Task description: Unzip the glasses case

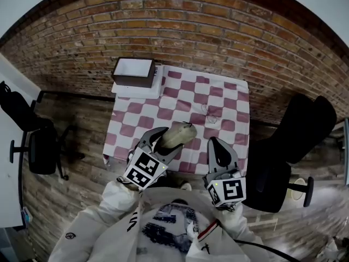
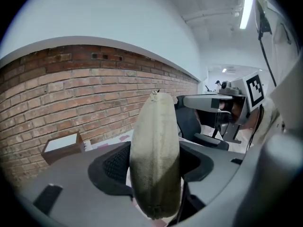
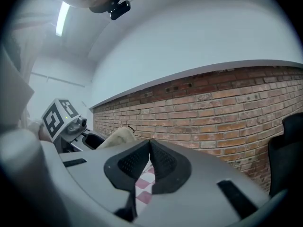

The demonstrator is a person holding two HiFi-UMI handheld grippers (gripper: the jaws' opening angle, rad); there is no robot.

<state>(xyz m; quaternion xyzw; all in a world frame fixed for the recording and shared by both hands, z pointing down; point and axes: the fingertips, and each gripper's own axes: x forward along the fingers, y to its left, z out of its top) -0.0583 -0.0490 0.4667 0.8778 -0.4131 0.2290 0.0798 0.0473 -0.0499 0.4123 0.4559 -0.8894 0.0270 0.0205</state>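
My left gripper (image 1: 166, 143) is shut on a beige fabric glasses case (image 1: 178, 135) and holds it in the air above the near edge of the pink-and-white checked tablecloth (image 1: 180, 100). In the left gripper view the case (image 2: 155, 155) stands on end between the jaws of the left gripper (image 2: 155, 167), with its zip pull at the top. My right gripper (image 1: 216, 143) hovers just right of the case, shut with nothing in it. In the right gripper view the right gripper (image 3: 150, 148) has its pads together, and the case (image 3: 118, 137) lies off to the left.
An open brown box (image 1: 133, 71) sits on white paper at the table's far left corner. A thin pair of glasses (image 1: 210, 112) lies on the cloth. A black office chair (image 1: 294, 141) stands right of the table, another chair (image 1: 38, 146) at left. A brick wall runs behind.
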